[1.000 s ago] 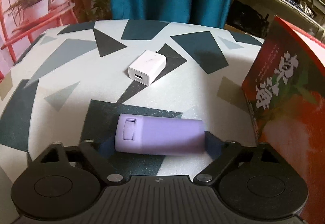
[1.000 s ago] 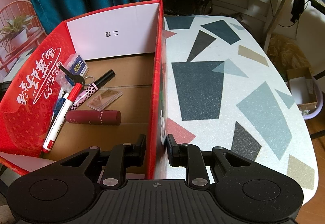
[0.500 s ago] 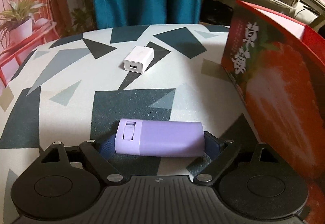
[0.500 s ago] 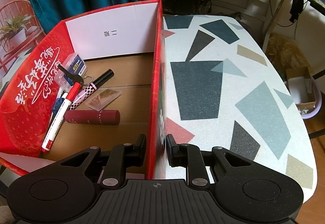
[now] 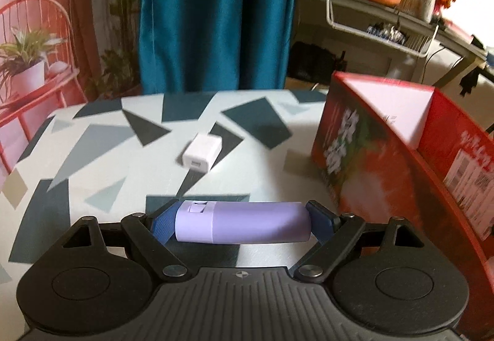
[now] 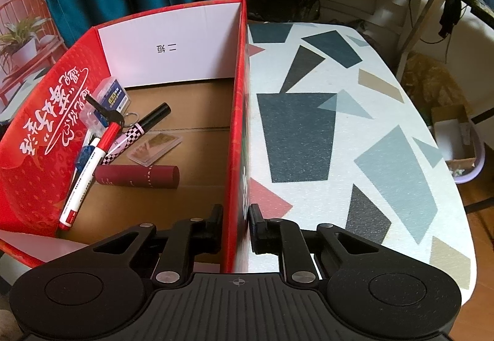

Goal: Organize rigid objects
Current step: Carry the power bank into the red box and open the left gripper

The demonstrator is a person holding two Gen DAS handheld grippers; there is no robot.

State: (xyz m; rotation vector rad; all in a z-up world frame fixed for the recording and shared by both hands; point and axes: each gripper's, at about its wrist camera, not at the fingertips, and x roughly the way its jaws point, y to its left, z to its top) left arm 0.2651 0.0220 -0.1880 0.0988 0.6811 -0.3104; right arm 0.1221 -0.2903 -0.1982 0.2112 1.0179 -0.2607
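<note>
Lilac case (image 5: 242, 222) clamped lengthwise in left gripper (image 5: 244, 222), jaws wide, above patterned table (image 5: 92, 155) beside red box (image 5: 386, 162). Right gripper (image 6: 236, 225) just closing, jaws narrow, pinching box wall (image 6: 237, 155). White charger (image 5: 202, 152) on table beyond.

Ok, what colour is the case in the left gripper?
Pale lilac case, clearest in the left wrist view.

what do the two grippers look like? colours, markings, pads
Both match: matte black plastic. Left gripper has a ribbed body with a small crosshair mark at centre, round discs on each side, triangular cut-out linkage arms with silver pivot screws, and blue textured pads. Right gripper has the same build; its pads look black, one with a blue edge. No cables, hands or sleeves visible.
</note>
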